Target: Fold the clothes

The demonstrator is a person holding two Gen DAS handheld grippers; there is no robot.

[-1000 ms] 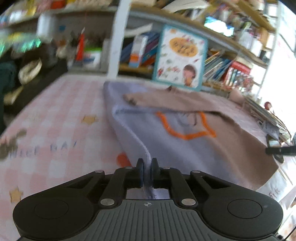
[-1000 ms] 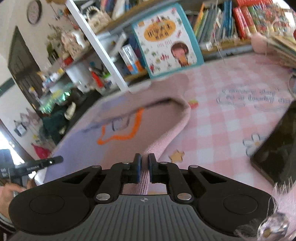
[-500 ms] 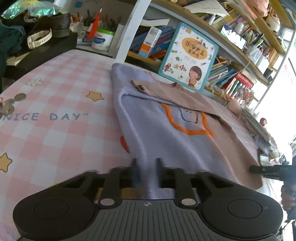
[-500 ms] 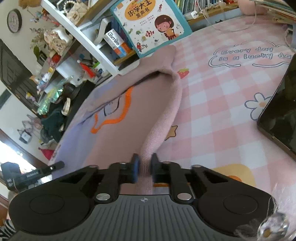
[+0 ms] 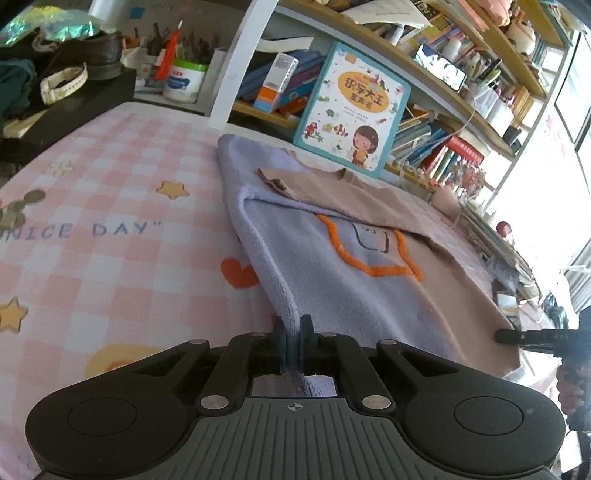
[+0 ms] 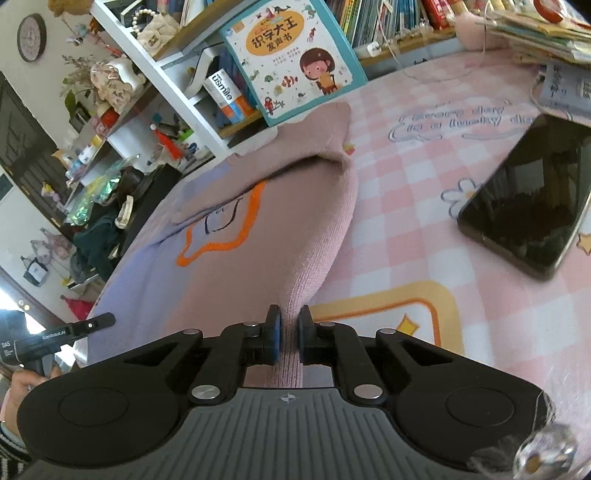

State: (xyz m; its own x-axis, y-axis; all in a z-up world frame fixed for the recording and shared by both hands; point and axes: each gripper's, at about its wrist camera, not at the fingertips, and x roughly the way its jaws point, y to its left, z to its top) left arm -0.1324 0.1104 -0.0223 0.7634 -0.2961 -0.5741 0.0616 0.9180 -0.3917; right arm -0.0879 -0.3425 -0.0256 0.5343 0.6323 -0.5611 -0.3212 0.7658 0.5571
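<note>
A knit sweater, lilac on one half and dusty pink on the other with an orange outline on its front, lies on the pink checked tablecloth [image 5: 110,192]. In the left wrist view the sweater [image 5: 332,280] stretches away from my left gripper [image 5: 293,325], which is shut on its lilac edge. In the right wrist view the sweater [image 6: 229,258] runs from my right gripper [image 6: 288,317], which is shut on its pink edge. Both sleeves look folded over the body. Each gripper shows in the other's view: the right one [image 5: 524,336], the left one [image 6: 74,328].
A black phone [image 6: 528,206] lies on the cloth right of the sweater. A children's book [image 5: 351,110] leans on shelves packed with books behind the table. A black stand with clutter [image 5: 62,99] sits at the far left corner. A stack of papers [image 6: 546,33] is at the far right.
Both grippers have stayed shut on the sweater's near edge and drawn it back and lower toward the table's front; the garment now lies flatter and more stretched out.
</note>
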